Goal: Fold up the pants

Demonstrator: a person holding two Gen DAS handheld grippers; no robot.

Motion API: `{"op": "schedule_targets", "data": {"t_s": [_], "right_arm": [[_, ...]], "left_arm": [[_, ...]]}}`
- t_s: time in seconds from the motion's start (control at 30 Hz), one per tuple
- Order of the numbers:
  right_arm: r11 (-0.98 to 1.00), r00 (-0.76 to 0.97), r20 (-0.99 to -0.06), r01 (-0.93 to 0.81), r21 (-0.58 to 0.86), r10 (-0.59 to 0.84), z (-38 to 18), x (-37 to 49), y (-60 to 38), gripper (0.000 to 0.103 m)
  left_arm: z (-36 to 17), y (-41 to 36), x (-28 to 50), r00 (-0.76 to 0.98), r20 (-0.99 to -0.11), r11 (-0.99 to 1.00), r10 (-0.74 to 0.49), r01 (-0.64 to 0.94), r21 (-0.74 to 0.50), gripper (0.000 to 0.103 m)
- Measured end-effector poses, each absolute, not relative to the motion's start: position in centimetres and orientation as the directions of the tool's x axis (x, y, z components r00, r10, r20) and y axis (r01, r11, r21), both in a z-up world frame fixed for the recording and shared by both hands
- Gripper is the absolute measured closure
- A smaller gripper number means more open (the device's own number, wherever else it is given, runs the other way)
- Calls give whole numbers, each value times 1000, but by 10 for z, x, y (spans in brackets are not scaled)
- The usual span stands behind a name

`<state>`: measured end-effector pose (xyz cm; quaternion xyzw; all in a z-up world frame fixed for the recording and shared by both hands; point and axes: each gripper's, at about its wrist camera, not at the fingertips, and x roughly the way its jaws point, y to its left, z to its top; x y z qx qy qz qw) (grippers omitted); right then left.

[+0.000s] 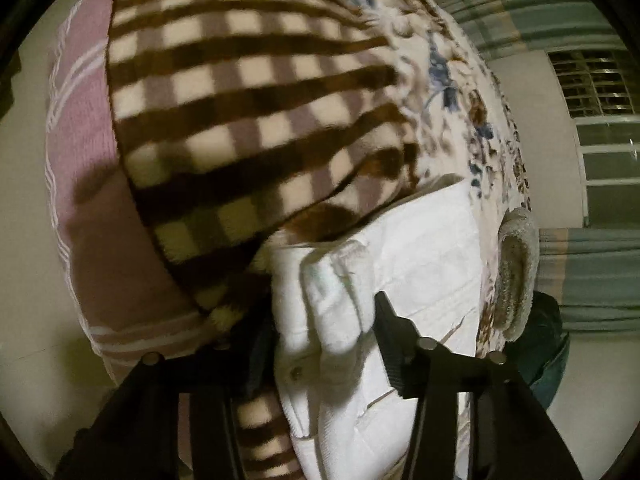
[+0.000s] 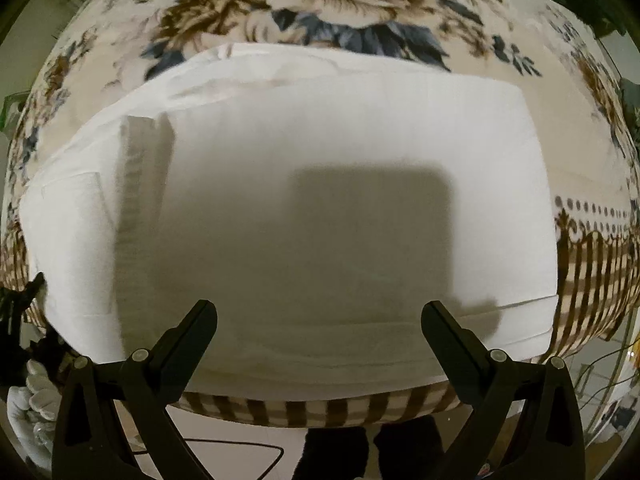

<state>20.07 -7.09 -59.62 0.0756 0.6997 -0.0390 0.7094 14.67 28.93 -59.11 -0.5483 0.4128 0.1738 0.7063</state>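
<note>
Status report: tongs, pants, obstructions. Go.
Left tongs clamped on bunched waistband. Right tongs open above white pants. Pants folded flat on blanket. Nothing obstructing.

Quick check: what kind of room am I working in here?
Most likely a bedroom: the white pants lie on a bed spread with a floral blanket, beside a checked blanket and a pink striped pillow.

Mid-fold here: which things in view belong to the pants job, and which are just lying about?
Part of the job:
- white pants, lying partly folded on the bed
- left gripper, fingers closed on a bunch of the pants' cloth
- right gripper, open above the pants

Just lying about:
- checked blanket
- floral bedspread
- pink striped pillow
- round woven item at the bed's edge
</note>
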Motion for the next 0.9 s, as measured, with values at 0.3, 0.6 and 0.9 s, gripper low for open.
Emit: {"op": "schedule_targets", "data": {"t_s": [0.3,0.6,0.9], "right_arm": [[987,-16,-1000,158,16,19,-626,201,-72,0],[989,-9,-999,143,36,38,-629,199,-71,0],[948,76,-981,254,192,179,-588,174,-154,0]], "left_arm": [[-515,258,144,665,-745,564,-55,-595,-572,84],[-444,202,153,734,-679,743,-27,-440,-505,84],[-382,88,156,764,-641,886,-74,-245,-395,85]]}}
